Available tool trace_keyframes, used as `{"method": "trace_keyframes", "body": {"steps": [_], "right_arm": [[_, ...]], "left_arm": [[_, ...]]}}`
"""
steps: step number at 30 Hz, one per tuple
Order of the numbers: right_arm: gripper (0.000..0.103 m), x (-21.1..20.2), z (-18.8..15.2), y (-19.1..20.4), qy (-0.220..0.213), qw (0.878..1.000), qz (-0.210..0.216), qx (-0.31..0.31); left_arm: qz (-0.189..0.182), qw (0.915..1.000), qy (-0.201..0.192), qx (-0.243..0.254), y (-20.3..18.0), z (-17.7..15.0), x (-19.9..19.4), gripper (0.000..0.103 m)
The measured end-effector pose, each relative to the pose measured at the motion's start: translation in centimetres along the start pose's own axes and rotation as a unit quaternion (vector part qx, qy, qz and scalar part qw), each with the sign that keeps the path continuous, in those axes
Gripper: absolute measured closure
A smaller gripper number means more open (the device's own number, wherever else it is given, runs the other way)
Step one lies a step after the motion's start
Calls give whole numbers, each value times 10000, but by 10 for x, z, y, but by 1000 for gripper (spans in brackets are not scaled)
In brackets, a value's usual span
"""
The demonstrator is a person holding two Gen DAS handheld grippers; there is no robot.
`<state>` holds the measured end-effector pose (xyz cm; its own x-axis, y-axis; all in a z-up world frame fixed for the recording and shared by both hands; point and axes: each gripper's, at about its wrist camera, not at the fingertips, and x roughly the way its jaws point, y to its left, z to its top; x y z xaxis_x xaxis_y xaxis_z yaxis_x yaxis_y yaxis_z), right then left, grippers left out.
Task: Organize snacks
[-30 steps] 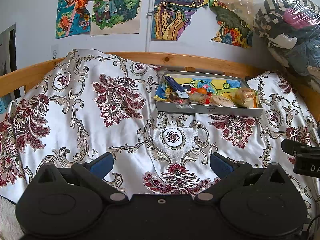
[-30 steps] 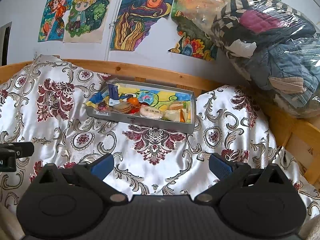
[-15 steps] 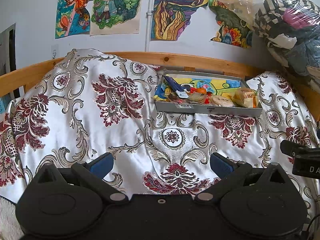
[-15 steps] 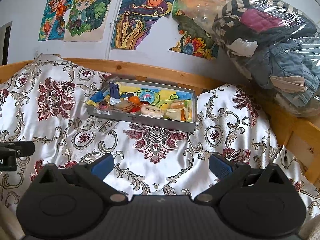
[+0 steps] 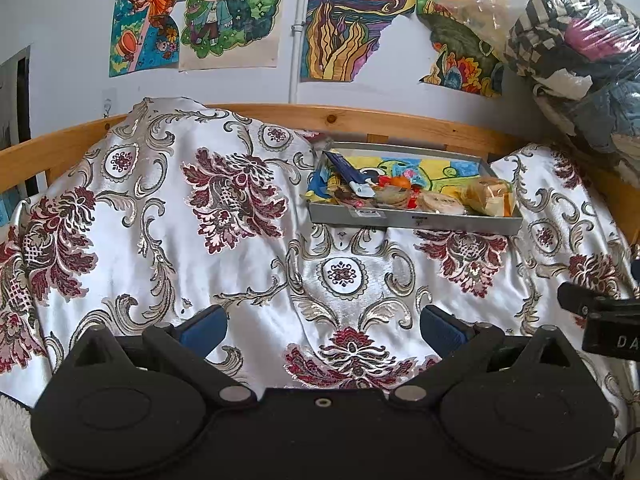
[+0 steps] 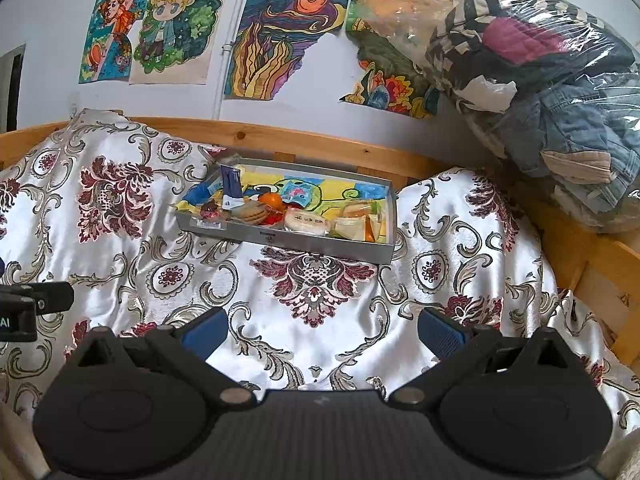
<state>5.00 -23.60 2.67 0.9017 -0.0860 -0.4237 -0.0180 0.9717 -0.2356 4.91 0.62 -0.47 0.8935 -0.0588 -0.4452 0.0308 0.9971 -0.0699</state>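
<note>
Left claw (image 5: 322,326): its 2 blue-padded fingers spread wide, nothing between them, hovering over the floral satin bedspread (image 5: 240,264). Right claw (image 6: 323,327): likewise spread wide and empty, above the same bedspread (image 6: 280,320). Each claw's housing shows at the edge of the other's view, so the 2 are side by side.

Ahead of the left claw and slightly to its right, well apart from its fingers, a shallow grey tray (image 5: 416,222) lies on the bedspread. From the right claw the tray (image 6: 288,238) sits ahead and slightly left. Inside, the snacks (image 6: 280,212) are heaped along the near wall: a blue packet, an orange fruit, round biscuits, wrapped cakes.

Beyond the tray: the wooden bed rail (image 5: 380,122), then a wall with 4 coloured drawings (image 6: 276,36). Far right, a clear bag of clothes (image 6: 560,80).
</note>
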Motion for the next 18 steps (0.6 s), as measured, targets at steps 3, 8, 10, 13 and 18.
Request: {"method": "trace_keyframes", "body": {"steps": [3, 8, 10, 13, 18], "right_arm": [[0, 0, 0, 0, 2, 10000, -1, 9], [0, 1, 0, 2, 35, 10000, 20, 6], [0, 0, 0, 3, 40, 10000, 28, -9], [0, 1, 0, 2, 41, 10000, 35, -16], [0, 1, 0, 2, 43, 10000, 32, -10]], "left_arm": [[78, 9998, -119, -136, 3, 0, -4, 1], [191, 9988, -67, -436, 10, 3, -4, 1], [204, 9988, -61, -438, 10, 4, -3, 1], [175, 9992, -85, -353, 8, 3, -4, 1], [151, 9995, -102, -243, 5, 3, -5, 1]]}}
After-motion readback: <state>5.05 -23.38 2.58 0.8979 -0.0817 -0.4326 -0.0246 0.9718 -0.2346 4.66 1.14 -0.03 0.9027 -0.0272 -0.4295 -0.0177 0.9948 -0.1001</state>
